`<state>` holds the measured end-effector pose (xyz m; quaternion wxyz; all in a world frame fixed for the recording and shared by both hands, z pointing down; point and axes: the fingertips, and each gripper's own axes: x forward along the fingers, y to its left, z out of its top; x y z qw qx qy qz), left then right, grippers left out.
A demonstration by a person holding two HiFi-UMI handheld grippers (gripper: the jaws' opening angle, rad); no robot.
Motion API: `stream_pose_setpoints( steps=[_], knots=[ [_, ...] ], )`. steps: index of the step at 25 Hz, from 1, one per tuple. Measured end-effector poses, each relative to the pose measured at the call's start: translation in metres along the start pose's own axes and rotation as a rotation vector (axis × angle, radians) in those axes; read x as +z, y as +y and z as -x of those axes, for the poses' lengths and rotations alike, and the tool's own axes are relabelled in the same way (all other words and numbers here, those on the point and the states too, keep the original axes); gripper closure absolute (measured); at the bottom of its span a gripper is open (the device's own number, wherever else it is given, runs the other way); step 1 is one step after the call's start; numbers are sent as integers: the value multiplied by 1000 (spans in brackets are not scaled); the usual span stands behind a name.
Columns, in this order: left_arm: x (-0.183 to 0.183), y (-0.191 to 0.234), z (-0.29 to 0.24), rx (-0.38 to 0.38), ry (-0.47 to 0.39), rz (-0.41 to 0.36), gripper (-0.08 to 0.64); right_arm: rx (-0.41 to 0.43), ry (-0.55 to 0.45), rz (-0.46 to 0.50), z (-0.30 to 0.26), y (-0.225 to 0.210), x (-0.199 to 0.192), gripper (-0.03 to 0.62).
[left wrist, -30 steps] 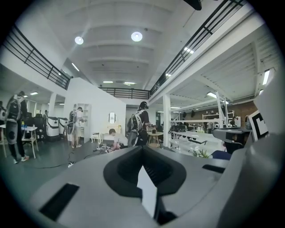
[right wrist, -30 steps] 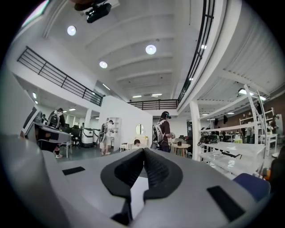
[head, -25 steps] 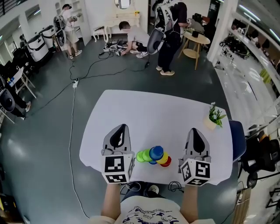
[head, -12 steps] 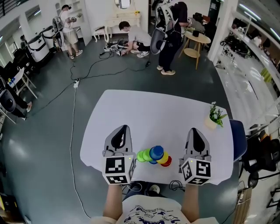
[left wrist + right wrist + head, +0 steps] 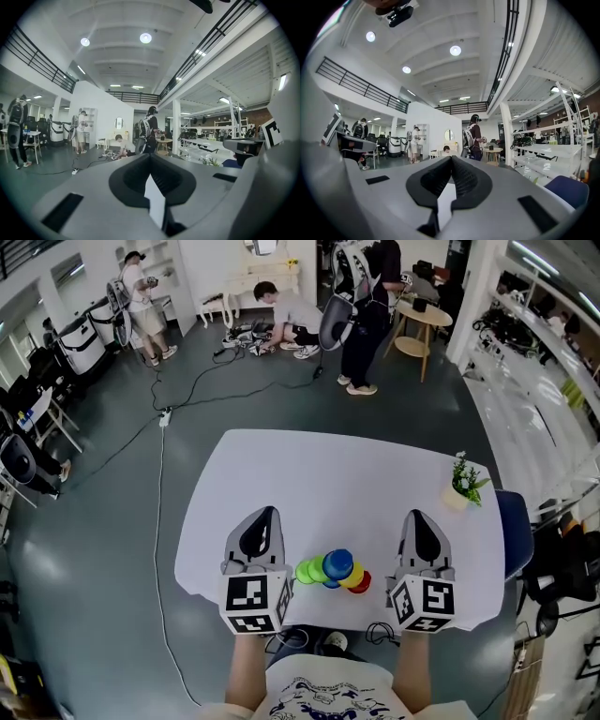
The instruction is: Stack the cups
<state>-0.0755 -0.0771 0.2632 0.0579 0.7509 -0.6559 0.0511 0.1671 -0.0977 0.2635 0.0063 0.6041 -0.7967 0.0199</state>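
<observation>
Almost nothing has changed over the last second: the left gripper (image 5: 264,517) and the right gripper (image 5: 417,518) sit where they were, each with its jaws pressed together on nothing, which both gripper views confirm, the dark pads meeting in a closed seam. The cups (image 5: 333,571) – green, blue, yellow and red – lie in the same tight bunch near the front edge of the table (image 5: 328,470), between the two grippers and touching neither. From above they overlap in a short row, and I cannot tell whether any are already nested. With both grippers closed, empty and idle, the stacking looks either not begun or paused; a next move would call for one gripper to open and reach toward the bunch. The table is white and mostly bare, with a small potted plant (image 5: 463,485) near its far right corner and a blue chair (image 5: 514,531) at its right side. Around it is a dark grey floor (image 5: 84,549) with a cable (image 5: 157,484) trailing across it, and people (image 5: 361,306) stand and crouch well back in the open room.
</observation>
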Motion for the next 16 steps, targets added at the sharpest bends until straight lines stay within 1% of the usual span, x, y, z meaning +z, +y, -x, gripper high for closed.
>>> stream_pose_setpoints(
  steps=[7, 16],
  knots=[
    [-6, 1, -3, -5, 4, 2, 546, 0, 1, 0, -2, 1, -3, 578],
    [-4, -8, -3, -8, 10, 2, 546, -7, 4, -6, 2, -9, -2, 578]
  ],
)
